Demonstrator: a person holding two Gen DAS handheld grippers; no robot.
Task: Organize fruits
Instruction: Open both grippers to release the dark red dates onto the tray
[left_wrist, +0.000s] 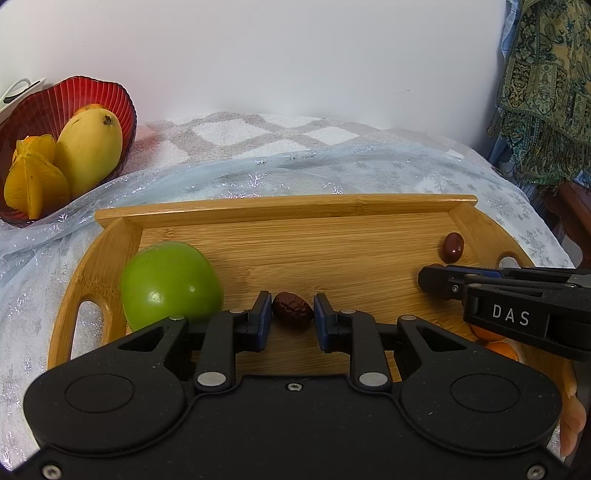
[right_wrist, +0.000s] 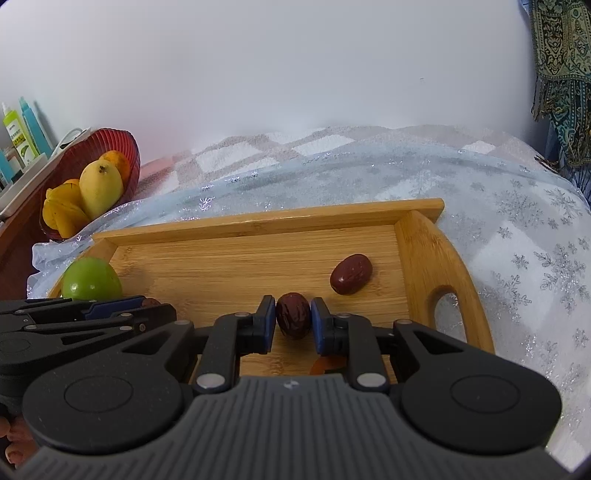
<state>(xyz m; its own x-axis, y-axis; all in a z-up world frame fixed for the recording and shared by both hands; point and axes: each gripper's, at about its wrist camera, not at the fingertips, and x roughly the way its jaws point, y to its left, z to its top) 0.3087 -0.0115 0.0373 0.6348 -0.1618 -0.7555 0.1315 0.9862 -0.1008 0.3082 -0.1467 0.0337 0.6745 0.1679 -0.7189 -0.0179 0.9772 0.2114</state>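
A wooden tray (left_wrist: 258, 212) (right_wrist: 258, 223) lies on a snowflake cloth. My left gripper (left_wrist: 291, 317) has its pads on both sides of a wrinkled brown jujube (left_wrist: 292, 309), touching on the left with a sliver of gap on the right. A green apple (left_wrist: 170, 284) (right_wrist: 91, 283) sits just left of it. My right gripper (right_wrist: 293, 317) is shut on a second jujube (right_wrist: 293, 315). A third jujube (right_wrist: 350, 274) (left_wrist: 453, 247) lies loose near the tray's right end. An orange fruit (left_wrist: 498, 345) (right_wrist: 325, 365) is mostly hidden under the right gripper.
A red glass bowl (left_wrist: 122, 99) (right_wrist: 131, 142) at the far left holds a yellow mango (left_wrist: 88, 147) and starfruit (left_wrist: 35, 177). Bottles (right_wrist: 22, 131) stand on a shelf beyond it. A patterned cloth (left_wrist: 546, 92) hangs at the right. A white wall is behind.
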